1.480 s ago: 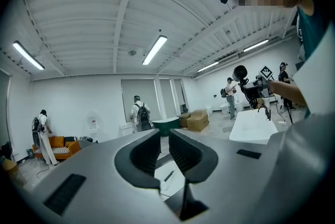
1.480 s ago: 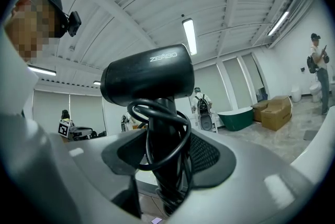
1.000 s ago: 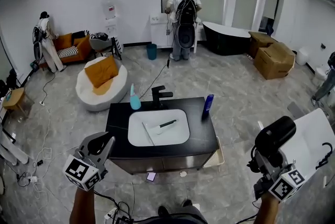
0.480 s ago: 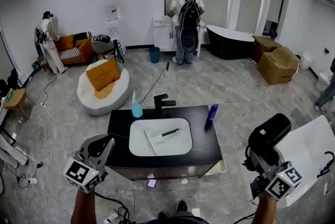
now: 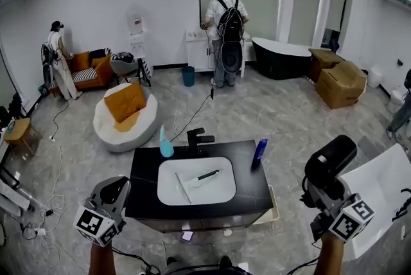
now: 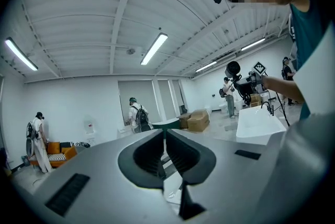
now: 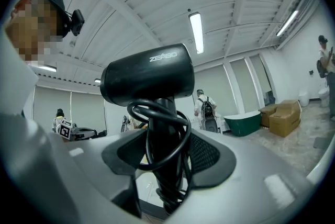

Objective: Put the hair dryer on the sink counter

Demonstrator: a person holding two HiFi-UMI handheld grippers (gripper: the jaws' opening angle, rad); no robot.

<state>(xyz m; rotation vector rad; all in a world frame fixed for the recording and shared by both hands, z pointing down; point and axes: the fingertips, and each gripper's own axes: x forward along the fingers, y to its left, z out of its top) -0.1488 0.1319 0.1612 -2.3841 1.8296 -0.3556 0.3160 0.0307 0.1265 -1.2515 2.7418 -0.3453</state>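
Head view puts the right gripper (image 5: 325, 195) at about 4 o'clock, well apart from the sink counter (image 5: 252, 182) at 12 o'clock. Its jaws are pinched on the handle of the hair dryer (image 5: 330, 161), which rides upright with its black barrel on top. The left gripper (image 5: 110, 198), at 8 o'clock, has its jaws pressed together on nothing. I'd worry about the cord (image 7: 159, 136): it's looped round the handle right at the jaws and may snag on release. The dryer looks top-heavy too. Bare counter is narrow beside the basin (image 5: 196, 180), so it might roll in or clip the blue bottle (image 5: 259, 150) at the counter's 2 o'clock corner.
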